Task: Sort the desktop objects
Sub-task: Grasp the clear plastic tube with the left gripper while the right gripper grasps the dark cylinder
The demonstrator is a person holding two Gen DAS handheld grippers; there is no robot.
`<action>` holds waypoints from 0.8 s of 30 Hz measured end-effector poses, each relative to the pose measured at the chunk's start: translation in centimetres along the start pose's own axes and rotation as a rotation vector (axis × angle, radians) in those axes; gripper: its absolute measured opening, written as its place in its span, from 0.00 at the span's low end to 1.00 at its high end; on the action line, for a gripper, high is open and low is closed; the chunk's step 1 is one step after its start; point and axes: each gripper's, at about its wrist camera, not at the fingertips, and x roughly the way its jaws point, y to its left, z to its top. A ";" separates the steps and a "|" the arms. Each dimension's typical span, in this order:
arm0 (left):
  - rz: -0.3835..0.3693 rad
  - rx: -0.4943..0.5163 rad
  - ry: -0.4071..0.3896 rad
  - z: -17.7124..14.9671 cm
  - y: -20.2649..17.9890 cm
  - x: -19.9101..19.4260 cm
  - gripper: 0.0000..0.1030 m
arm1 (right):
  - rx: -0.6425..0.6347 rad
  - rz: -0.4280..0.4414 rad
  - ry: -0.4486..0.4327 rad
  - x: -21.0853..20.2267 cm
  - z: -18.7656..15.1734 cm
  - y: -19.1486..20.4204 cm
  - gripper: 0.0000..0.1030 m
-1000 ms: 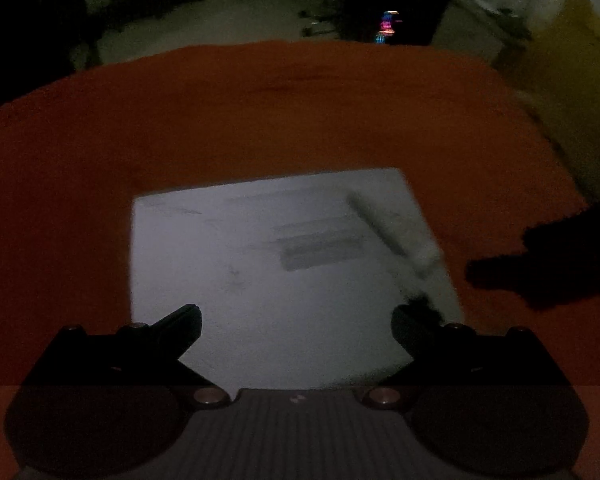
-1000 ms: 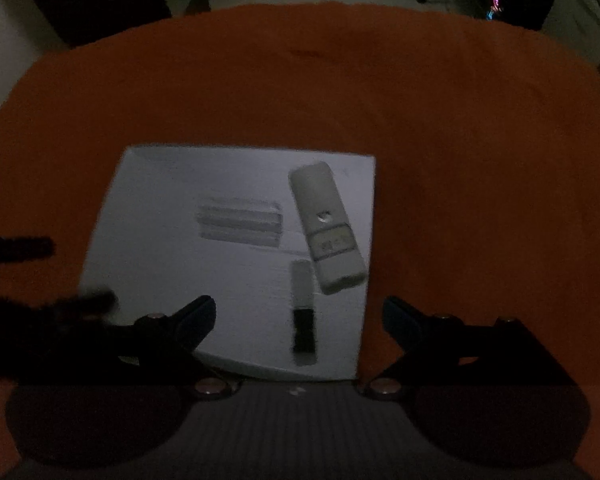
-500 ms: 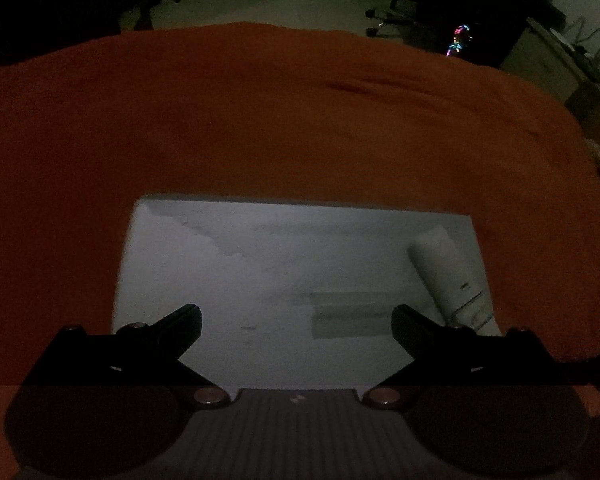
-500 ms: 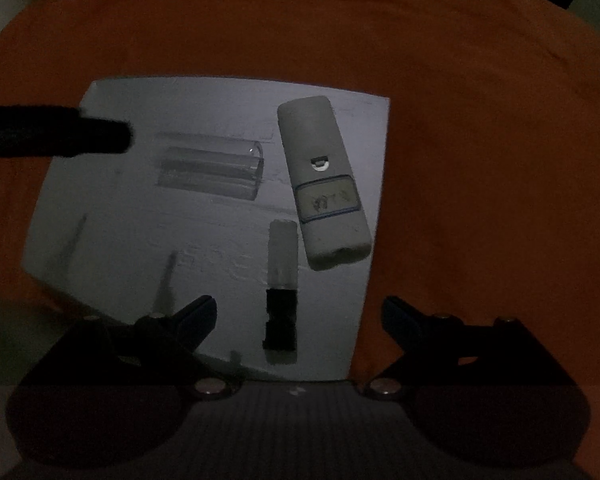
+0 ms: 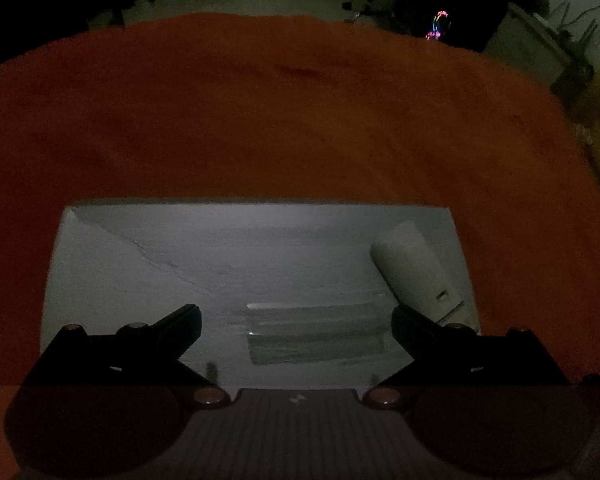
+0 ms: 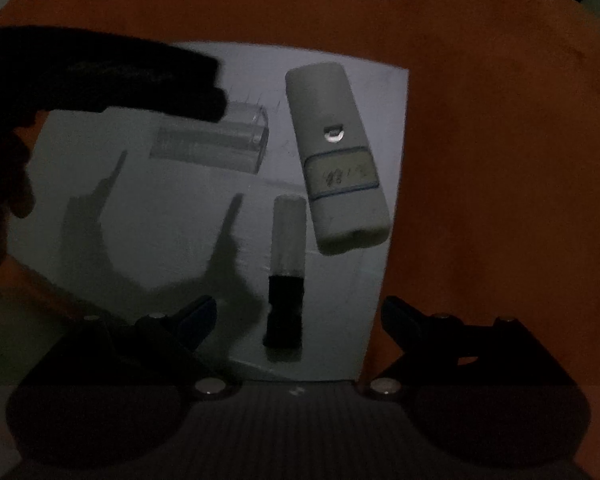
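The wide-open, empty right gripper (image 6: 296,312) hangs over the small brush (image 6: 286,276), whose long side points away from it.

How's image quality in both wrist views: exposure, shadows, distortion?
Left wrist: underexposed and grainy, fisheye bows the orange cloth; clear box is low-contrast on the white sheet. Right wrist: also dim; gripper shadows fall on the sheet, white device reads sharp, the left gripper is a black silhouette.

Orange cloth (image 6: 500,160), pale grey sheet (image 6: 140,200), white case (image 6: 332,120)
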 end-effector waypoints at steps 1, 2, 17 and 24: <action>-0.005 0.001 0.001 -0.1 -0.2 0.2 1.00 | -0.005 0.000 0.002 0.0 -0.1 0.0 0.89; -0.003 0.010 -0.005 -0.2 -0.5 0.3 1.00 | -0.008 0.001 0.004 0.0 -0.3 0.0 0.89; 0.054 0.026 -0.005 -0.8 -1.9 2.4 1.00 | -0.043 0.009 0.010 0.0 -1.0 -0.2 0.88; 0.094 0.061 -0.008 -1.1 -2.1 3.1 0.94 | -0.079 0.000 -0.003 0.6 -1.8 -0.4 0.46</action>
